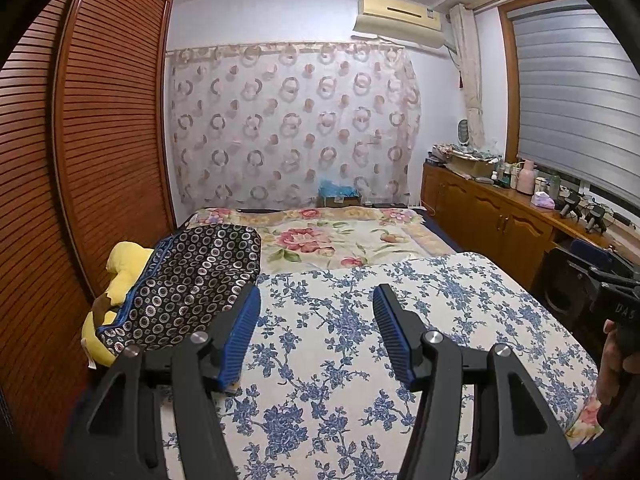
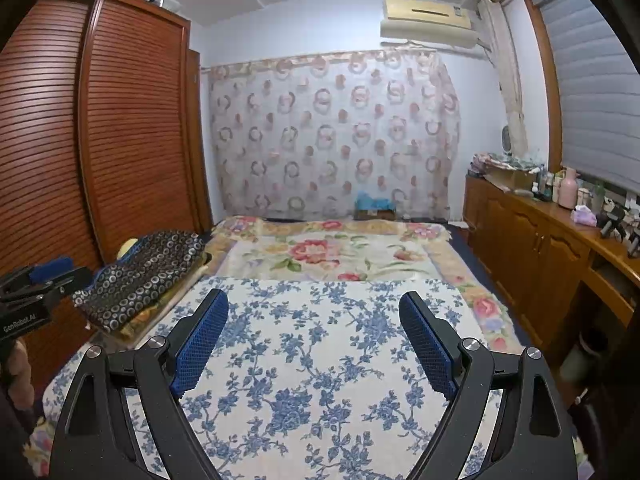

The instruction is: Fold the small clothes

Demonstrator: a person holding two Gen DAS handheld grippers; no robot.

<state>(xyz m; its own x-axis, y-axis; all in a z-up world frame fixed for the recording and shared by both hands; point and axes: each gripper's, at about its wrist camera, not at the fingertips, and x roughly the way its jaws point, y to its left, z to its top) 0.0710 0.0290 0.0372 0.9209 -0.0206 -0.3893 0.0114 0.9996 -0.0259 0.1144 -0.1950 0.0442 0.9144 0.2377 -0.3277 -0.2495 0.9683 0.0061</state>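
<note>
**Both grippers raised over the bed, jaws wide, nothing held**

We hold the left gripper (image 1: 316, 312) and right gripper (image 2: 314, 320) side by side above the blue-flowered sheet (image 1: 340, 360), each with jaws spread wide and nothing between the pads. Both point level down the bed, which we judge a neutral hover, fit either for reaching out or for having let go. The only candidate garment we see is the dark ring-print cloth (image 1: 188, 280), lying in a compact heap at the bed's left edge over something yellow (image 1: 124, 264), beside the wardrobe (image 1: 100, 120). We cannot tell whether it is folded or merely bunched. The sheet itself lies flat, seemingly kept as working surface.
</note>
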